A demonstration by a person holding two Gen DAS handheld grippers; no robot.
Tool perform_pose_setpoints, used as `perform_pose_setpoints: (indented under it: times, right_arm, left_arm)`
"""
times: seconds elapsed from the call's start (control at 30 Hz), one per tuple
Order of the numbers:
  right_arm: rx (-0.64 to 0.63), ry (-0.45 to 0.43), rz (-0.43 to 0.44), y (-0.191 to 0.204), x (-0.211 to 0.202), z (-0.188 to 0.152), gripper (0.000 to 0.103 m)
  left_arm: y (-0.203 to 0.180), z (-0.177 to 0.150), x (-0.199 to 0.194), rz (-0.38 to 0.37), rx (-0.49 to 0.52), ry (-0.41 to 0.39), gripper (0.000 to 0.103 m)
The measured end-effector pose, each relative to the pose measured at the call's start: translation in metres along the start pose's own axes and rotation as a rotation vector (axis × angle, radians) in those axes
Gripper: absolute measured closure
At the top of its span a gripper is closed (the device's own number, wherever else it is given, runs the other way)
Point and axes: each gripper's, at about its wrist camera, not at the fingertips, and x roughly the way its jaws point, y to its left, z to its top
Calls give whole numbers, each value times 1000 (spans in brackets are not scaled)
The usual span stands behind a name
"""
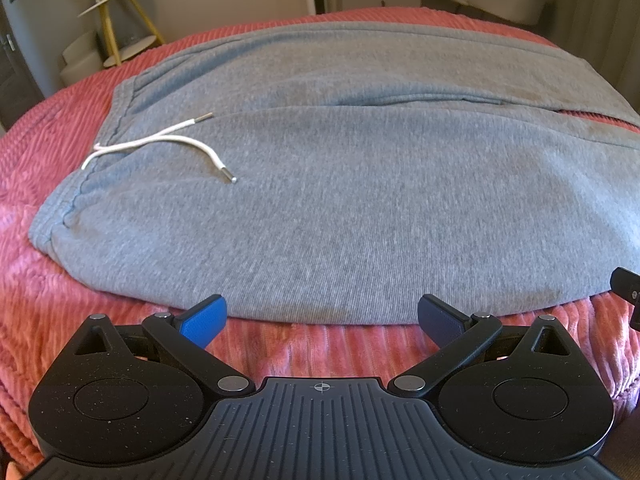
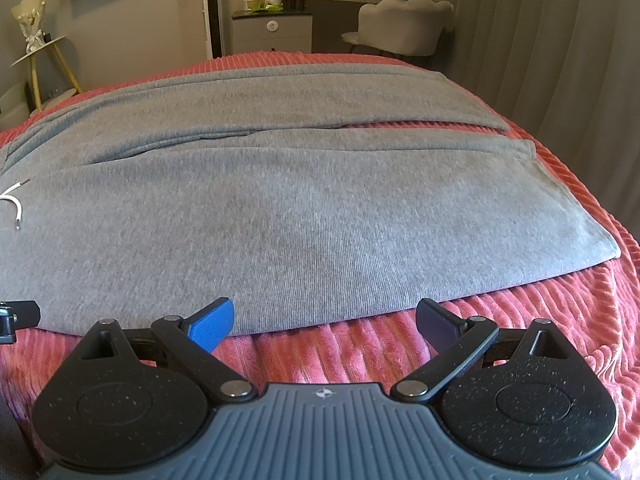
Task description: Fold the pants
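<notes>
Grey sweatpants [image 1: 340, 200] lie flat on a pink ribbed bedspread [image 1: 300, 348], waistband to the left with a white drawstring [image 1: 160, 146] on top, legs running right. In the right wrist view the pants [image 2: 300, 208] show both legs side by side, cuffs at the right. My left gripper [image 1: 322, 316] is open, its blue pads at the near edge of the pants with nothing between them. My right gripper [image 2: 324, 318] is also open, at the near leg's edge, further along toward the cuffs. Each gripper's tip peeks into the other's view: the right gripper [image 1: 628, 284], the left gripper [image 2: 16, 314].
The bedspread [image 2: 400, 348] covers the whole bed. Beyond it stand a gold-legged side table [image 1: 114, 12], a grey cabinet [image 2: 272, 32], a pale chair [image 2: 404, 26] and grey curtains [image 2: 540, 40] at the right.
</notes>
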Motion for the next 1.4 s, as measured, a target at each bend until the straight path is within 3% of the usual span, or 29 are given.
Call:
perform_pose_setpoints:
  times: [1.17, 1.4]
  right_arm:
    - [22, 20, 24, -1, 1, 1, 5]
    - [61, 30, 91, -7, 1, 1, 5]
  left_arm:
    - [-4, 2, 2, 8, 8, 10, 0]
    - [9, 5, -4, -52, -48, 22, 0]
